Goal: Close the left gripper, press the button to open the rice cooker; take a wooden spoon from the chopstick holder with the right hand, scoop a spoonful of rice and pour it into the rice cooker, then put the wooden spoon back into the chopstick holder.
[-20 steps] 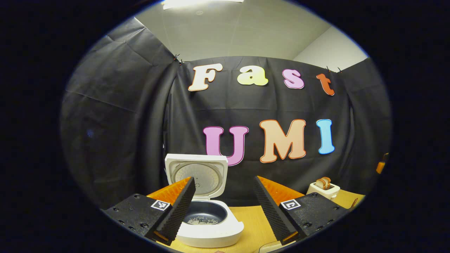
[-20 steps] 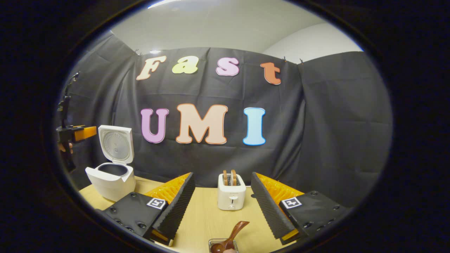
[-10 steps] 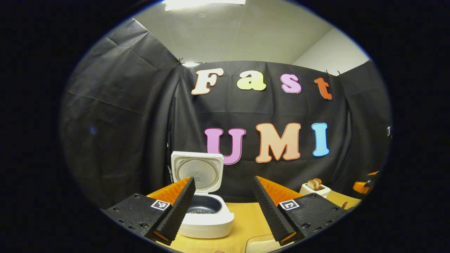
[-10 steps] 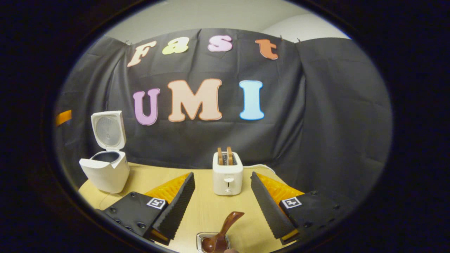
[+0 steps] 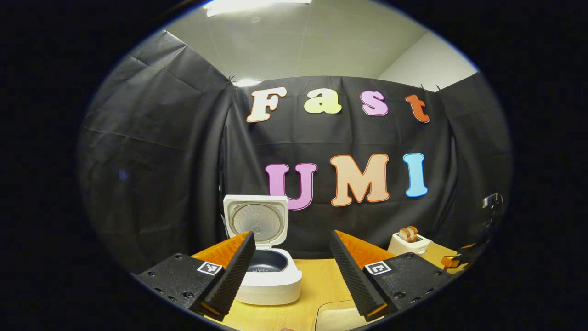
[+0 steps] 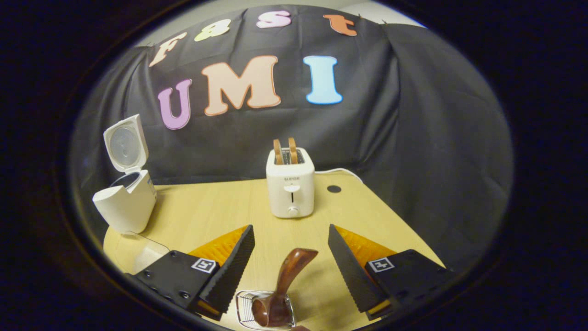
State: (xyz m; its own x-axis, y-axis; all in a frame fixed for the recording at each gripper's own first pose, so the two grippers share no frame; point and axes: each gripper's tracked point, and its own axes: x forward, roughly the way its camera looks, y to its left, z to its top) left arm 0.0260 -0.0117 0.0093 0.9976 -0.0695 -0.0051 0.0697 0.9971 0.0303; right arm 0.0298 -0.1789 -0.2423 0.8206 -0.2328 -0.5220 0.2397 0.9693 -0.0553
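Wooden spoon [image 6: 281, 286] seen upright in wire chopstick holder [image 6: 243, 307] at worktop near edge, between spread right gripper [image 6: 290, 264] fingers, untouched. Rice cooker [image 5: 268, 271] seen open beyond spread left gripper [image 5: 289, 269].

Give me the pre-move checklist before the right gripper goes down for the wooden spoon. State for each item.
1. Rice cooker lid up: ok, it stands open in both views.
2. Wooden spoon in the chopstick holder, handle leaning up and free: ok.
3. Right gripper open wide enough for the handle: ok, nothing between its fingers.
4. Handle lined up in the gap between the fingers: ok, it sits roughly centred, below them.
5. Left gripper out of the way: ok, open, held back from the cooker.
6. Toaster away from the approach: ok, it stands well behind the spoon.
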